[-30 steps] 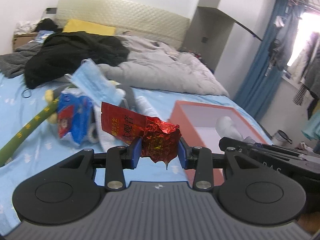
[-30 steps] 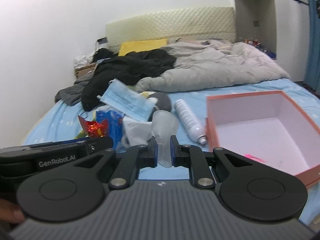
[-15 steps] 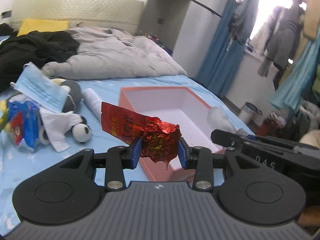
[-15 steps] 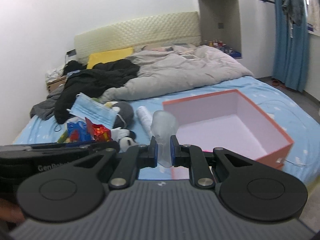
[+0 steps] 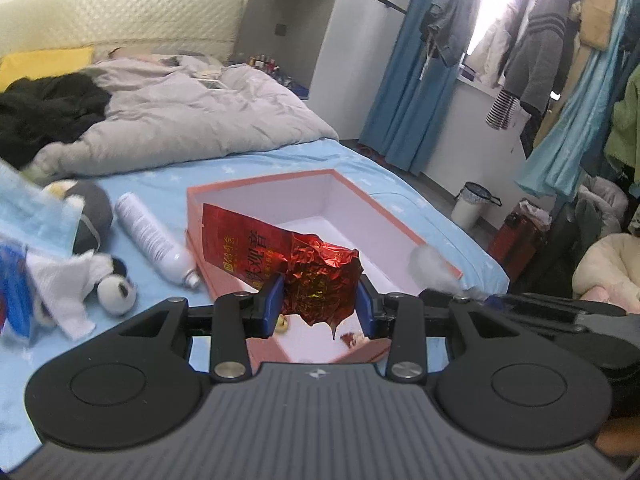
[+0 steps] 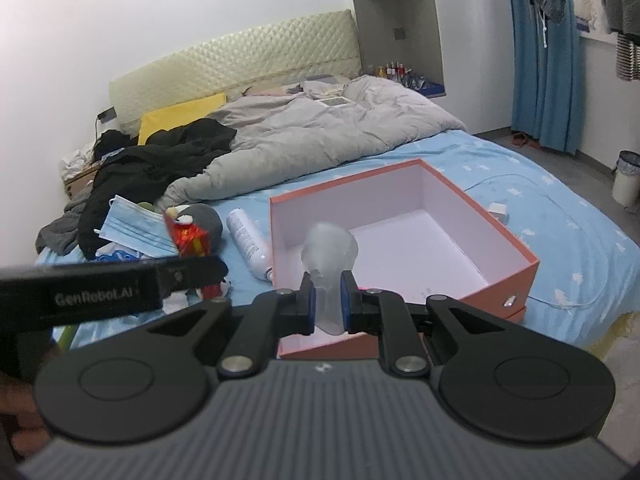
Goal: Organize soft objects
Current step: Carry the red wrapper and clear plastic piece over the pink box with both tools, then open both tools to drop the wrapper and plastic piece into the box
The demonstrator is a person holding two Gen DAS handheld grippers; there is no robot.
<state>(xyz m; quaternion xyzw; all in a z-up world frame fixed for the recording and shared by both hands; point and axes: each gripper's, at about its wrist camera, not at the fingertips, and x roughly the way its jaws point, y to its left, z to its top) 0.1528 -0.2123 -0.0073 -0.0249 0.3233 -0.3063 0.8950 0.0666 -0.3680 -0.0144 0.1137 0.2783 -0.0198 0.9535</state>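
Note:
My left gripper [image 5: 319,304] is shut on a crumpled red foil packet [image 5: 296,268] and holds it over the near corner of the open orange box [image 5: 224,200]. My right gripper [image 6: 327,302] is shut on a soft translucent white object [image 6: 330,252], held above the near edge of the same box [image 6: 524,264]. That object also shows in the left wrist view [image 5: 430,266]. The red packet and the left gripper body show in the right wrist view [image 6: 188,236]. The box's white inside holds a few small bits near its front.
On the blue sheet left of the box lie a white spray can [image 5: 154,240], a grey plush [image 5: 86,210], a small panda toy [image 5: 116,288], a blue face mask [image 6: 134,228] and a blue packet. A grey duvet [image 6: 320,132] and black clothes [image 6: 160,160] lie behind. A bin [image 5: 474,204] stands on the floor.
Both grippers have swung right from the pile of items toward the orange box, still holding their objects. The box now sits directly under and ahead of both.

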